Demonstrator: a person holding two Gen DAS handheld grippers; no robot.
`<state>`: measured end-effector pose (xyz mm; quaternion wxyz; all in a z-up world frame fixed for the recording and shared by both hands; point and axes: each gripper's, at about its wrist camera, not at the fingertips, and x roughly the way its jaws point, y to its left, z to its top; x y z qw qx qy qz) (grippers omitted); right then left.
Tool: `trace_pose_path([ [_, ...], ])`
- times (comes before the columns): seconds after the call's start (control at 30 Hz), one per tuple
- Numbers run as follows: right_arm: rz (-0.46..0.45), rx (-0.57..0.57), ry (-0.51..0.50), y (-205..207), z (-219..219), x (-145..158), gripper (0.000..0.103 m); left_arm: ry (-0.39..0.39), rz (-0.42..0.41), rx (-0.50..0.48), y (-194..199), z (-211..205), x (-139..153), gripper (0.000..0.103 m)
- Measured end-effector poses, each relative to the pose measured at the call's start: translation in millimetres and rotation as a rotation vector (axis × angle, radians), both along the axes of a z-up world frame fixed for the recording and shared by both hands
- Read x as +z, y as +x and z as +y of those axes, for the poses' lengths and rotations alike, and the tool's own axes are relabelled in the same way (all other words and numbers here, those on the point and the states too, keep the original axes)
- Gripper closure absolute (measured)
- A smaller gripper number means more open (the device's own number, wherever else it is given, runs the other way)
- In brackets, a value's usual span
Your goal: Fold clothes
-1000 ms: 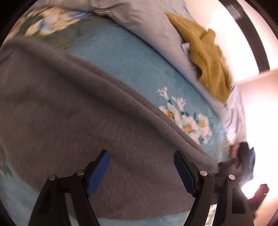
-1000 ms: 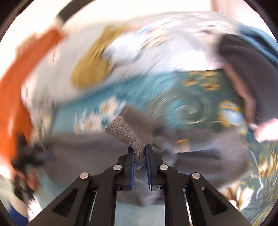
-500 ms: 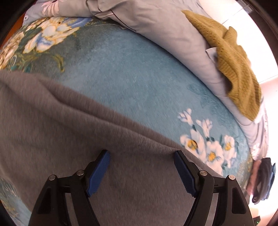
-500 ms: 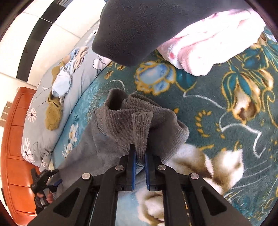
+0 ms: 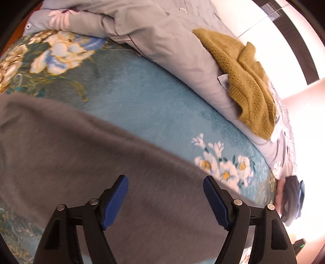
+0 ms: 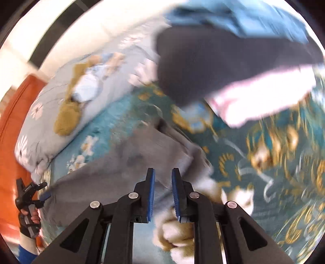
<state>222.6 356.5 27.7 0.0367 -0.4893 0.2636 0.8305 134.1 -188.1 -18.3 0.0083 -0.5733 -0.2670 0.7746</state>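
Observation:
A grey fuzzy garment [image 5: 81, 162] lies spread on the teal floral blanket [image 5: 142, 97]. My left gripper [image 5: 165, 182] is wide open just above the garment, holding nothing. In the right wrist view the same grey garment [image 6: 130, 162] lies flattened on the blanket, its far end folded over. My right gripper [image 6: 163, 172] is slightly open and empty, hovering over the garment's near edge. The left gripper [image 6: 30, 195] shows in a gloved hand at the garment's far left end.
A mustard knit sweater [image 5: 247, 81] lies on a grey floral duvet [image 5: 162, 40] behind the blanket. A dark garment [image 6: 213, 65], a pink one [image 6: 264, 95] and a blue one [image 6: 243, 18] are piled at the blanket's far right. An orange headboard [image 6: 12, 121] stands left.
My right gripper has let go of the grey garment's cuff and opened a little; the fabric now lies flat. The right view swings fast. My left gripper stayed open over the garment.

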Motion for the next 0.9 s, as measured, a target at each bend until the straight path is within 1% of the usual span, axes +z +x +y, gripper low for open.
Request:
trace_pose_path([
  [0.03, -0.001, 0.050, -0.010, -12.4, -9.6, 1.2, 0.083, 0.002, -0.007, -0.005, 7.9, 0.1, -5.6, 0.024],
  [0.1, -0.026, 0.163, -0.013, -43.3, -40.6, -4.6, 0.082, 0.017, -0.016, -0.017, 25.4, 14.5, -13.3, 0.024],
  [0.17, -0.066, 0.299, -0.006, -72.5, -81.9, -16.9, 0.082, 0.027, -0.021, -0.033, 51.1, 25.5, -11.2, 0.024],
  [0.27, -0.133, 0.486, -0.020, -99.5, -141.3, -43.0, 0.082, -0.012, -0.034, -0.071, 68.5, 30.5, -12.5, 0.024],
  [0.33, -0.155, 0.557, -0.005, -108.5, -167.1, -56.1, 0.082, -0.052, -0.047, -0.119, 83.8, 35.0, -15.9, 0.024],
  [0.4, -0.133, 0.570, 0.034, -117.7, -177.3, -59.7, 0.082, -0.086, -0.063, -0.134, 95.6, 31.8, -21.6, 0.024],
  [0.5, -0.115, 0.494, 0.064, -131.3, -169.8, -61.2, 0.082, -0.081, -0.101, -0.114, 110.7, 22.2, -34.7, 0.024],
  [0.53, -0.122, 0.459, 0.066, -135.8, -164.5, -64.3, 0.082, -0.073, -0.104, -0.101, 115.1, 18.9, -37.8, 0.024],
  [0.63, -0.147, 0.410, 0.018, -140.2, -154.4, -75.7, 0.083, -0.049, -0.091, -0.074, 125.3, 11.2, -38.3, 0.024],
  [0.73, -0.146, 0.400, 0.011, -136.0, -153.4, -73.9, 0.083, -0.032, -0.092, -0.059, 127.7, 7.0, -37.3, 0.024],
  [0.8, -0.136, 0.393, 0.012, -129.5, -152.5, -63.0, 0.082, -0.028, -0.091, -0.052, 128.9, 5.4, -33.8, 0.024],
  [0.9, -0.042, 0.369, -0.024, -103.3, -137.6, -30.9, 0.082, -0.028, -0.072, -0.036, 136.5, 2.2, -24.5, 0.024],
])
